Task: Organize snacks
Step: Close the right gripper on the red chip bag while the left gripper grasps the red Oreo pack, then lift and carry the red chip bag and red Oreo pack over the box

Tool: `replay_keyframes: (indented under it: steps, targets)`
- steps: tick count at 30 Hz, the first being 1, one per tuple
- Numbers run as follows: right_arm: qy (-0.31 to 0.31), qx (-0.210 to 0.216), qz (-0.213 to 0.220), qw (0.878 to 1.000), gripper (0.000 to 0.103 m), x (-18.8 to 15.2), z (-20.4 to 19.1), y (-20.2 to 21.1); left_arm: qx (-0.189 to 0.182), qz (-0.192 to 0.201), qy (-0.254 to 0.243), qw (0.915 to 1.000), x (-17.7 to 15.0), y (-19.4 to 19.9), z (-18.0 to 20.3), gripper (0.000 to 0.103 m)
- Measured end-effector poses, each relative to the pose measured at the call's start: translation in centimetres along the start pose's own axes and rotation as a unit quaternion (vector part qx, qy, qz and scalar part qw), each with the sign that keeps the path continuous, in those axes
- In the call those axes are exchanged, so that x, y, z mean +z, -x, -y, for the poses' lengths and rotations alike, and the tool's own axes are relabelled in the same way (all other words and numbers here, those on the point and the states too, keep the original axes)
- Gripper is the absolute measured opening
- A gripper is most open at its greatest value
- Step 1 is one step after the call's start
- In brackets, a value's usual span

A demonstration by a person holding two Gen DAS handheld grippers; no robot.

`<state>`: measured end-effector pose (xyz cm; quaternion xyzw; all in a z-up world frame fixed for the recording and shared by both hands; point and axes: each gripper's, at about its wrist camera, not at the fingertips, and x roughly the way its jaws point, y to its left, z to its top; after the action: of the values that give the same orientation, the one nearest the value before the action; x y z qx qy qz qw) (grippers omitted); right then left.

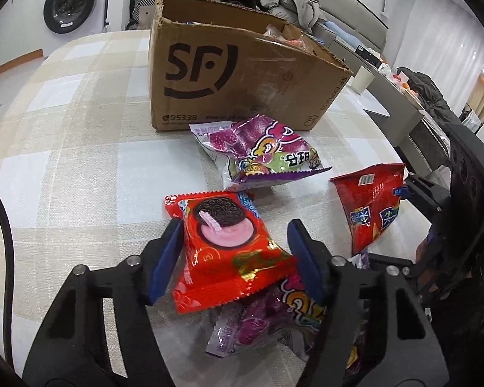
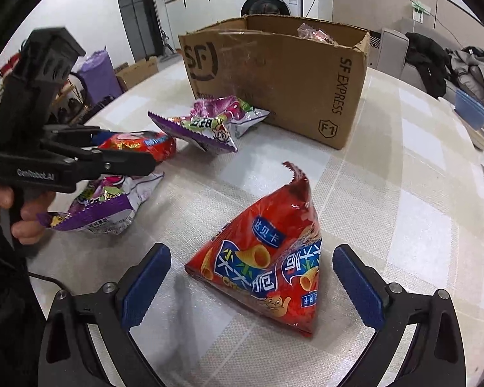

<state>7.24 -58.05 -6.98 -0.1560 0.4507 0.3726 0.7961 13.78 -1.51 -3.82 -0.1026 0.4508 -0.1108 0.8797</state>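
- left gripper (image 1: 235, 254) is clenched on the red cookie packet (image 1: 222, 245), just above a purple candy bag (image 1: 258, 322).
- right gripper (image 2: 251, 277) is released — its pads stand apart from the red cone-snack bag (image 2: 267, 264) on the table (image 2: 403, 193).
- the cardboard box (image 2: 274, 74) already holds some snacks; four packets are still outside.

2 close downward wrist views, shared box (image 1: 242, 74)

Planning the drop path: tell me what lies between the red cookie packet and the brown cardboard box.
In the left wrist view, a purple candy bag lies between the red cookie packet and the brown cardboard box; the right wrist view confirms it.
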Motion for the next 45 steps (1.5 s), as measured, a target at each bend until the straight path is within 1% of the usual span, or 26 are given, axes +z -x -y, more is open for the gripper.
replay_keyframes:
  steps: [1, 4, 6, 7, 8, 10, 12, 13, 14, 17, 20, 28, 30, 35, 39, 45]
  targets:
    - [-0.003, 0.001, 0.001, 1.0, 0.103, 0.0, 0.1, 0.0, 0.006, 0.004, -0.004, 1.0, 0.1, 0.1, 0.1, 0.057]
    - [-0.01, 0.006, 0.002, 1.0, 0.101, -0.1, 0.4, 0.0, 0.006, 0.006, -0.003, 1.0, 0.0, 0.3, 0.0, 0.054]
    - [-0.011, 0.007, 0.0, 1.0, 0.096, -0.2, 0.6, 0.0, 0.008, 0.006, -0.004, 0.9999, 0.0, 0.2, 0.0, 0.052]
    - [-0.012, 0.007, 0.0, 1.0, 0.086, -0.2, 0.6, 0.0, 0.007, 0.007, -0.004, 0.9999, -0.2, 0.4, -0.1, 0.052]
    - [-0.013, 0.007, 0.001, 1.0, 0.082, -0.3, 0.8, 0.0, 0.007, 0.008, -0.005, 0.9999, -0.2, 0.4, -0.1, 0.052]
    - [-0.016, 0.007, 0.003, 1.0, 0.079, -0.2, 1.0, 0.2, 0.005, 0.012, -0.008, 0.9999, -0.2, 0.7, 0.0, 0.051]
    - [-0.017, 0.008, 0.007, 1.0, 0.073, -0.2, 1.0, 0.3, 0.004, 0.015, -0.013, 0.9998, -0.3, 0.9, 0.0, 0.051]
    - [-0.018, 0.009, 0.009, 1.0, 0.065, -0.2, 1.2, 0.3, 0.003, 0.016, -0.014, 0.9998, -0.5, 1.2, -0.1, 0.051]
    - [-0.019, 0.014, 0.012, 1.0, 0.063, -0.2, 1.3, 0.4, 0.001, 0.018, -0.015, 0.9997, -0.5, 1.3, -0.1, 0.051]
    - [-0.006, 0.012, 0.023, 1.0, 0.061, -0.2, 0.9, 0.7, -0.002, 0.021, -0.016, 0.9996, -0.6, 1.8, -0.1, 0.051]
    - [-0.002, 0.019, 0.034, 0.999, 0.061, -0.1, 0.7, 1.2, -0.008, 0.026, -0.018, 0.9995, -0.7, 2.4, -0.2, 0.051]
    - [-0.003, 0.028, 0.074, 0.997, 0.061, -0.1, 0.4, 3.2, -0.023, 0.047, -0.025, 0.9983, -1.1, 4.6, -0.4, 0.051]
    - [-0.007, 0.031, 0.091, 0.995, 0.061, 0.0, 0.6, 4.0, -0.032, 0.055, -0.029, 0.9975, -1.2, 5.2, -0.2, 0.051]
    - [-0.021, 0.038, 0.136, 0.99, 0.061, 0.3, 0.8, 5.9, -0.037, 0.069, -0.037, 0.9962, -1.6, 7.0, 0.0, 0.051]
    - [-0.034, 0.037, 0.156, 0.987, 0.061, 0.6, 1.2, 6.9, -0.043, 0.081, -0.038, 0.9951, -1.9, 8.4, -0.1, 0.051]
    - [-0.059, 0.028, 0.183, 0.981, 0.061, 0.9, 1.8, 7.6, -0.042, 0.099, -0.035, 0.9936, -2.2, 10.2, -0.1, 0.051]
